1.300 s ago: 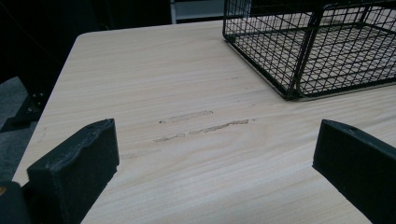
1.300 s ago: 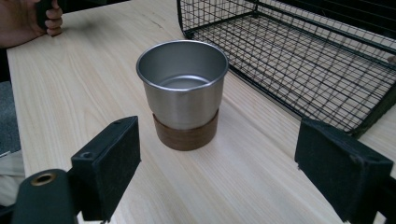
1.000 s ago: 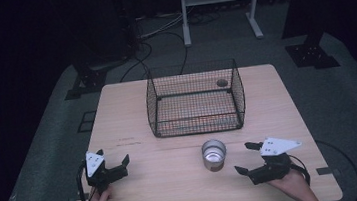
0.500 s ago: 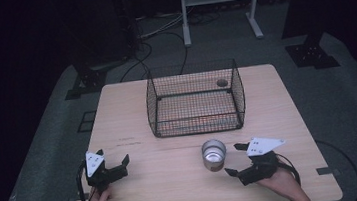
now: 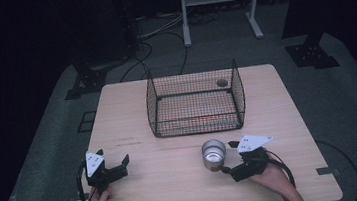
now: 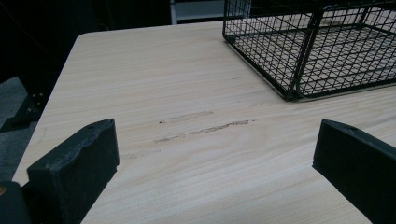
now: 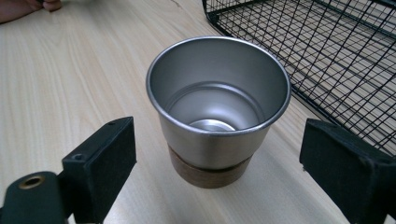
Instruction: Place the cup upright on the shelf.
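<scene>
jaws on both grippers gape: right gripper [image 7: 217,154] flanks one steel cup [image 7: 218,105], seemingly untouched; one wire basket [image 5: 195,98] beyond.

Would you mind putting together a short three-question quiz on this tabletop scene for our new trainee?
1. True or false: the metal cup lies inside the wire basket.
2. Which gripper has the cup between its open jaws? A) left gripper B) right gripper
3. Fill in: the cup stands ___ on the table.

Key: 1. False, it stands on the table in front of the basket. 2. B. 3. Upright.
</scene>
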### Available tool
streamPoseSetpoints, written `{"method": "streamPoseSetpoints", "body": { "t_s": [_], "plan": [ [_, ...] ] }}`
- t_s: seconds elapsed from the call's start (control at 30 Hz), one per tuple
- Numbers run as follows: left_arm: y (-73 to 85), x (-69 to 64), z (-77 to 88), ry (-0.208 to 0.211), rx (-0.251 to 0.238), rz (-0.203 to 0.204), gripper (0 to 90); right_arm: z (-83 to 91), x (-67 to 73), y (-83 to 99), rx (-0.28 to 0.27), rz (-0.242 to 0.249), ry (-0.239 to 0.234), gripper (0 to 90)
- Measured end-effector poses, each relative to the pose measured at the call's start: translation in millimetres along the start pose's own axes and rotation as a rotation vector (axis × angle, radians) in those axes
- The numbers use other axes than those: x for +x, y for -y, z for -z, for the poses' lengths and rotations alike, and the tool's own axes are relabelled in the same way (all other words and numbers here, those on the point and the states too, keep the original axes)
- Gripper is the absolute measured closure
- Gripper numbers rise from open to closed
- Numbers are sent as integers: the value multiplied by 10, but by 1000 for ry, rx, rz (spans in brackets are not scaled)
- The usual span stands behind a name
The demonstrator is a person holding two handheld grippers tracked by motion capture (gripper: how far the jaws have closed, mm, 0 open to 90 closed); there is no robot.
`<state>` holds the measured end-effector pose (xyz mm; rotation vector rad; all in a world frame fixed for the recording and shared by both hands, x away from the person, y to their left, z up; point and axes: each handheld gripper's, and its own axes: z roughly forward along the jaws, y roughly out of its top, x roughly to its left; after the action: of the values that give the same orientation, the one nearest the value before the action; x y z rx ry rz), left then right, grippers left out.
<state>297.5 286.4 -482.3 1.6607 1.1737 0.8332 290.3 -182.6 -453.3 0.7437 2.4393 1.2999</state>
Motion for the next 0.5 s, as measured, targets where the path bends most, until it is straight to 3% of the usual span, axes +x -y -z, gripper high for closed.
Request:
{"method": "streamPoseSetpoints", "body": {
  "t_s": [0.5],
  "plan": [
    [1,-4,0,1,1,-4,0,-234,-71,-22,46,-6,-5,87]
  ]
}}
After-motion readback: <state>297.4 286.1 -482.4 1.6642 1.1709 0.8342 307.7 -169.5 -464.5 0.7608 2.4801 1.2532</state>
